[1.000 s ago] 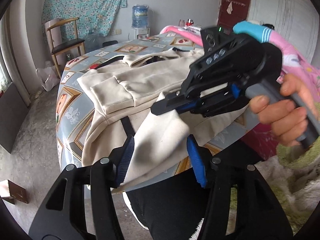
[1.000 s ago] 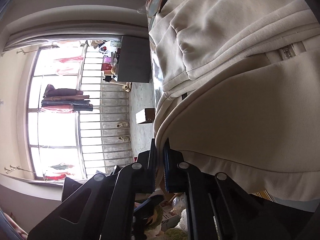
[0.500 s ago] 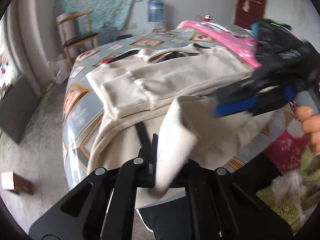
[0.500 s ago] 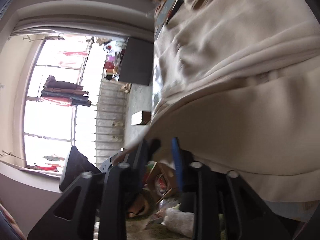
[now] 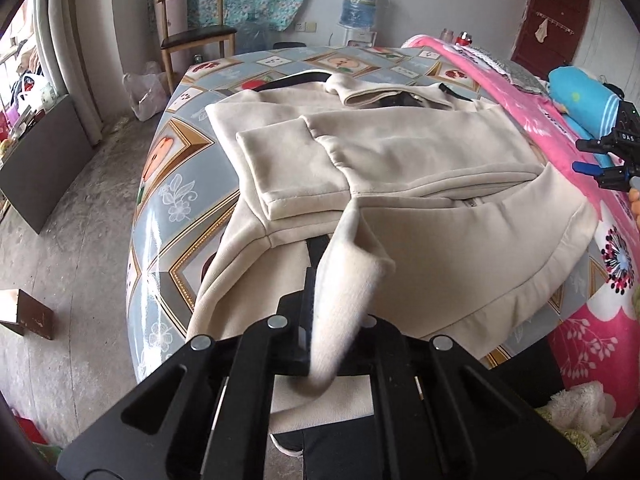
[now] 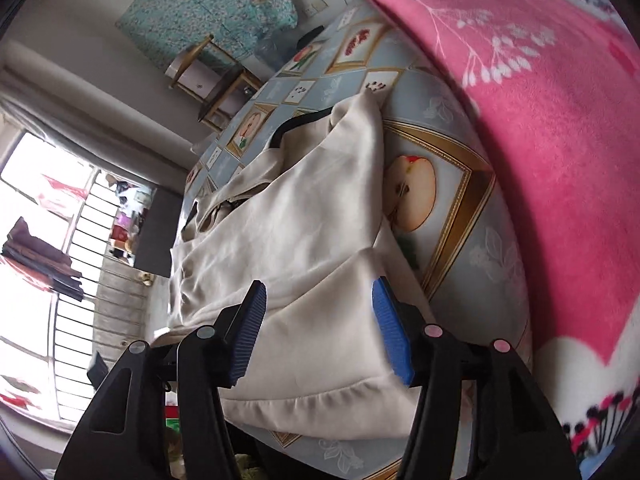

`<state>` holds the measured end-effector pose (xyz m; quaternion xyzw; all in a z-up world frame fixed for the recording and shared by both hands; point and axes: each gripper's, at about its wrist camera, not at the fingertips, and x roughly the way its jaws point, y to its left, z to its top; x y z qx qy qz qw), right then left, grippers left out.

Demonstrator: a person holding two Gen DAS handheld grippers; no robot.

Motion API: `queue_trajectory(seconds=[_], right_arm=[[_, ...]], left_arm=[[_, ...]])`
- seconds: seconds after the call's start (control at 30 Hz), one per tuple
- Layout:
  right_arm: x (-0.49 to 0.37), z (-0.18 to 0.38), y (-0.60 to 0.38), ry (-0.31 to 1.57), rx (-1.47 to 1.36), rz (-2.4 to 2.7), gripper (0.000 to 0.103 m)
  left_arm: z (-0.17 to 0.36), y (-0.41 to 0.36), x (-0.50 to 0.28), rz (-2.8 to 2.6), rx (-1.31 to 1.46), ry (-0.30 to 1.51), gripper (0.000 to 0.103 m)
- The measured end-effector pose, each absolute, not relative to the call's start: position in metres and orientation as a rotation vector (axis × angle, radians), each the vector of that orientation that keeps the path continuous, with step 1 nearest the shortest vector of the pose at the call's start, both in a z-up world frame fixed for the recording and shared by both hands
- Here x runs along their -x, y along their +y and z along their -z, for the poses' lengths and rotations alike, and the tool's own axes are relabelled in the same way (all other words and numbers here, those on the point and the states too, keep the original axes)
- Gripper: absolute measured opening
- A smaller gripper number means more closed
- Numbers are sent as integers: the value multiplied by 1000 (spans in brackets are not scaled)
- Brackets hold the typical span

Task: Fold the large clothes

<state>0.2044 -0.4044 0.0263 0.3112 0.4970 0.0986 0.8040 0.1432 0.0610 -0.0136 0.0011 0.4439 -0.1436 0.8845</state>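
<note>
Round table (image 5: 176,184) with a picture cloth, pink blanket (image 6: 560,120) beside. Cream jacket (image 5: 400,152) spread flat for folding. Left gripper (image 5: 320,320) pinching its sleeve, ready to lift over. Right gripper (image 6: 318,328) opening above the hem, nothing pinched.

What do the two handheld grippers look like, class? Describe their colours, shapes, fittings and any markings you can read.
Both are black plastic with angular cut-out linkage arms. The left gripper has round silver pivot bolts. The right gripper has ribbed blue finger pads and silver and pinkish bolts; seen from the left wrist camera, its body carries white "DAS" lettering and a small green light.
</note>
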Motion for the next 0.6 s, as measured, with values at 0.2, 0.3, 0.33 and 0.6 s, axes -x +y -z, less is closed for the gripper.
queue_trajectory(seconds=[0.2,0.3,0.33,0.6], right_arm=[[-227,21,-411,1178,-721,-258,54],[-222,31,-411,1205,-730,-301,54],[-218,32,-411,1211,-724,-317,54],[-206,31,-404,1235,-679,-373,54]], left_arm=[[19,60,-150,277,-3,950,5],[22,60,-153,274,-10,962,5],[23,59,-154,274,-12,964,5],[25,59,-156,275,-6,969,5]])
